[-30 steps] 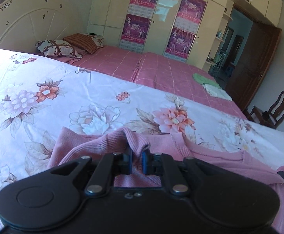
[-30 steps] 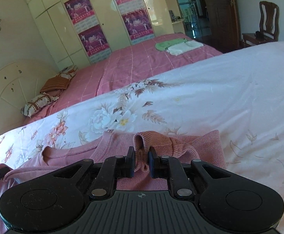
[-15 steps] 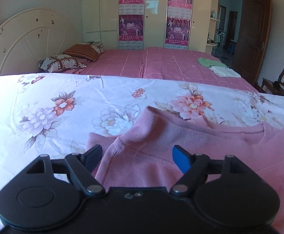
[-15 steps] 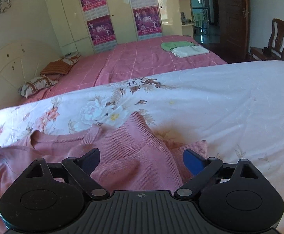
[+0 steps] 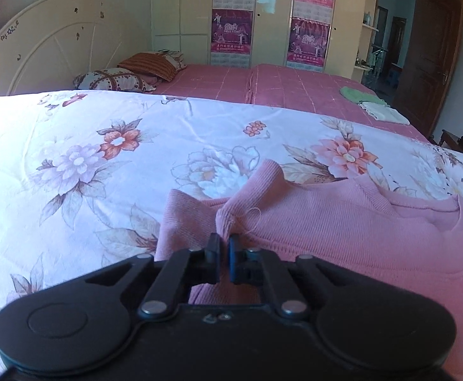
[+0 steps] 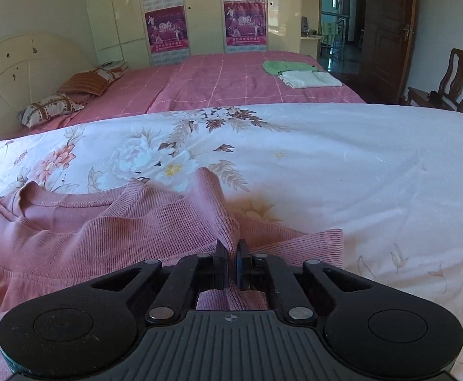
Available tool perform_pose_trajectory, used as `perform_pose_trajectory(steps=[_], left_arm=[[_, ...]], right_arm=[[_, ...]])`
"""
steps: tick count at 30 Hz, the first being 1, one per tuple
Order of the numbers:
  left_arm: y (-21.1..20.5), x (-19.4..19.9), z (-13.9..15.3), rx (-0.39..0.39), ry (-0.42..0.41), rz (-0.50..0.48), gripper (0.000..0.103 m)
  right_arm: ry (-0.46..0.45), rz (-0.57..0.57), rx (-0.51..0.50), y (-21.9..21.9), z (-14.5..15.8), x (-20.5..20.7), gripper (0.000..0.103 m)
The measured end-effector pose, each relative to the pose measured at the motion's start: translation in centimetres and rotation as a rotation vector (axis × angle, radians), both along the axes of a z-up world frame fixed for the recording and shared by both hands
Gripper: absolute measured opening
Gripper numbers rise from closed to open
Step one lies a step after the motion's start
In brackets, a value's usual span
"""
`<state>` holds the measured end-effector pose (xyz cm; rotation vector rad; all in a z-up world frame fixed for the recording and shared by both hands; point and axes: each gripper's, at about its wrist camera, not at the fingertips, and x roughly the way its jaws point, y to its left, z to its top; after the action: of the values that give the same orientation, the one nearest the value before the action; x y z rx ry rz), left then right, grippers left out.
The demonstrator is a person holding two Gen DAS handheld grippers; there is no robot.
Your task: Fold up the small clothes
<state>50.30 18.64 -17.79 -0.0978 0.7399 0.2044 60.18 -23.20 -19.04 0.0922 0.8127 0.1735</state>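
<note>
I was working in a sunlit bedroom, over a bed covered by a white floral quilt (image 5: 110, 165). Beyond it lay a pink checked bedspread (image 6: 231, 79), with patterned pillows (image 5: 113, 79) by a cream headboard and posters on the wardrobe doors behind.

The task's thing, a small pink knitted sweater (image 5: 358, 231), lay spread on the quilt directly below both grippers, its neckline (image 6: 69, 203) towards the far side.

My left gripper (image 5: 225, 249) was closed tight on a pinch of knit at the sweater's left shoulder, where the fabric rose into a small peak by the short sleeve (image 5: 187, 219). My right gripper (image 6: 232, 255) was closed the same way on a raised ridge at the right shoulder, beside the other sleeve (image 6: 304, 244). I judged the two matching pinches were taken so that the top edge could be lifted evenly and carried over in one fold, keeping the garment square.

There were no containers in view. The nearest thing to a store was a green cloth (image 6: 287, 66) and a white folded cloth (image 6: 309, 79) touching each other on the pink bedspread, probably finished pieces.
</note>
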Motion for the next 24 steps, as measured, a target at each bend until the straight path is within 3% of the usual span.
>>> perform_pose_trajectory(steps=[4,7,10,11,12,14,15,17,24], left_arm=[[0.5,-1.0,-0.4,-0.012,-0.028,0.040,0.005],[0.6,-0.8,-0.3,-0.022,-0.030,0.064,0.004],[-0.3,-0.9,0.6,0.015,-0.041,0.019,0.007],[-0.5,-1.2,1.0,0.015,-0.043,0.008,0.014],[-0.5,-1.4,1.4,0.006,-0.050,-0.003,0.024],[-0.9,-1.8,2.4,0.005,-0.067,-0.021,0.033],[-1.3,-1.9,2.8,0.006,-0.074,-0.033,0.050],[-2.3,-2.3,3.8,0.022,-0.096,-0.064,0.066],[-7.1,-1.5,3.7,0.011,-0.018,-0.226,0.056]], right_arm=[[-0.015,-0.052,-0.056,-0.4,-0.8,-0.4,0.004],[0.002,-0.133,0.006,-1.6,-0.8,-0.1,0.004],[0.000,-0.052,-0.052,-0.4,-0.1,-0.3,0.004],[0.003,-0.043,-0.032,-0.5,0.3,-0.4,0.004],[0.003,-0.034,0.005,-0.7,0.8,-0.5,0.009],[-0.020,-0.033,0.017,-0.6,1.7,-0.8,0.044],[-0.043,-0.029,0.015,-0.3,2.3,-1.0,0.077],[-0.084,0.012,0.031,0.6,3.4,-1.6,0.081],[-0.066,0.233,0.059,7.5,4.0,-2.7,0.081]])
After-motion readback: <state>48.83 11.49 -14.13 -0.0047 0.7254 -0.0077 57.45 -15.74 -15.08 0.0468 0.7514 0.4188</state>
